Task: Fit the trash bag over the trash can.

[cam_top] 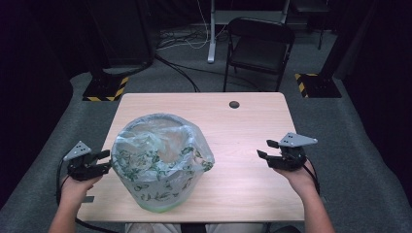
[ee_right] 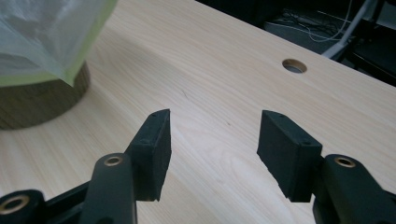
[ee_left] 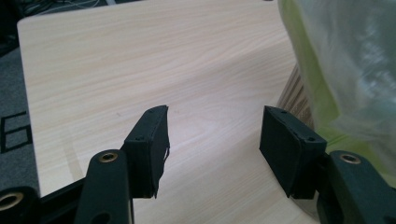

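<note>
A round wooden bin (cam_top: 158,194), lined with a thin see-through bag (cam_top: 155,150) printed with green leaves, stands on the front left part of the light wooden table (cam_top: 243,121). The bag's edge hangs down over the bin's outside. My left gripper (cam_top: 106,161) is just left of the bin at the table's edge, open with nothing between its jaws. In the left gripper view the bag (ee_left: 345,56) hangs close at the right of that gripper (ee_left: 215,126). My right gripper (cam_top: 266,148) hovers open over the table's right side, well apart from the bin. In the right gripper view the bin's wall (ee_right: 42,102) is far left of this gripper (ee_right: 215,123).
A cable hole (cam_top: 234,104) sits near the table's far edge. Behind the table stand a black folding chair (cam_top: 260,48) and two stands with yellow-black striped bases (cam_top: 104,90), with cables across the grey floor.
</note>
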### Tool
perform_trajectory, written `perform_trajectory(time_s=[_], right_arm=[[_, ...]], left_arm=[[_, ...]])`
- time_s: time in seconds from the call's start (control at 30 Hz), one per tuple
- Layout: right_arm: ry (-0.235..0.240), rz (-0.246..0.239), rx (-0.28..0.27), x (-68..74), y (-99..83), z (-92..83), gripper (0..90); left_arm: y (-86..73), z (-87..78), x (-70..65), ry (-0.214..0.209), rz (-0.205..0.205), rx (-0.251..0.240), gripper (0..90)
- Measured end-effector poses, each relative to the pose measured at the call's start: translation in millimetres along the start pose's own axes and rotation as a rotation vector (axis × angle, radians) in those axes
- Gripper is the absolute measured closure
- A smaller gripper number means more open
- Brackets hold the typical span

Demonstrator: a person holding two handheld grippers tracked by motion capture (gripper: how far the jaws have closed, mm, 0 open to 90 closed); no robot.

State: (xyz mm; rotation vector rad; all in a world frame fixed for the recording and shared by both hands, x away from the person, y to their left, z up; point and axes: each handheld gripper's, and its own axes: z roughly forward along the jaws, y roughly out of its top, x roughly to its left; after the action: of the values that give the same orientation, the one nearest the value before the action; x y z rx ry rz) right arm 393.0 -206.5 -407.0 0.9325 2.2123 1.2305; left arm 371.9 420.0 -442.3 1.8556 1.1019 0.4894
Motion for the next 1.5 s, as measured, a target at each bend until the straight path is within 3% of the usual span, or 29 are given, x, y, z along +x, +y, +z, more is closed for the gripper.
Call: perform_trajectory(time_s=[0.33,0.6,0.77,1.07,1.23,1.5], right_arm=[[-0.039,0.068,0.038,-12.9,-36.2,-0.8,43.4],[-0.063,0.118,0.032,-14.7,-57.7,4.0,41.6],[-0.053,0.117,0.066,-12.4,-66.7,10.4,41.2],[-0.024,0.106,0.117,-2.0,-79.1,22.6,40.4],[-0.009,0.086,0.162,3.1,-86.1,30.6,38.8],[-0.04,0.104,0.171,1.6,-90.4,37.4,34.7]], left_arm=[[-14.1,9.7,-1.3,-0.008,-0.002,0.037,41.9],[-23.0,22.4,-4.7,-0.011,0.011,0.067,41.4],[-26.3,30.0,-6.2,-0.012,0.035,0.098,40.5],[-34.6,46.9,-2.0,-0.047,0.034,0.15,40.9],[-38.5,56.2,-0.1,-0.051,0.076,0.207,41.0],[-42.2,66.3,-0.4,-0.073,0.113,0.278,40.8]])
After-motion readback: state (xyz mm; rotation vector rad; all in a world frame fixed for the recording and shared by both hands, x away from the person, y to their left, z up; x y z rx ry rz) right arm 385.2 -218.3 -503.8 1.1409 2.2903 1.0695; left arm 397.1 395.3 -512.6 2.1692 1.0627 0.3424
